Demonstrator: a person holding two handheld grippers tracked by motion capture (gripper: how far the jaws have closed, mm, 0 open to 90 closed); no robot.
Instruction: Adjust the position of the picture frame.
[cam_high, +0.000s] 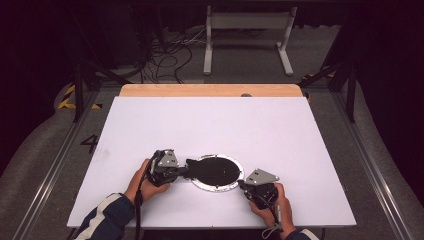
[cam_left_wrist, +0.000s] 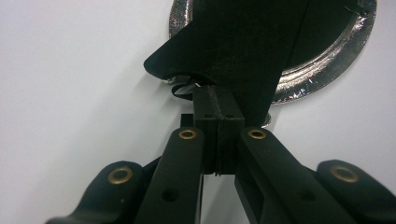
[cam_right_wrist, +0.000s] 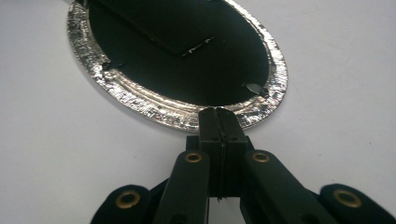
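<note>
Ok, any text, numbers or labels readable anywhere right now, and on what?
"4": dark numeral on the grey floor left of the table.
Foil plate, black sheet, left gripper, right gripper: no lettering visible.
Yellow-black floor tape: stripes, no words.

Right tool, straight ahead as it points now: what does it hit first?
The foil rim of the plate, right at the right tool's shut tips; it looks already touching or pinched, but depth is unclear. Beyond lies the black sheet.
</note>
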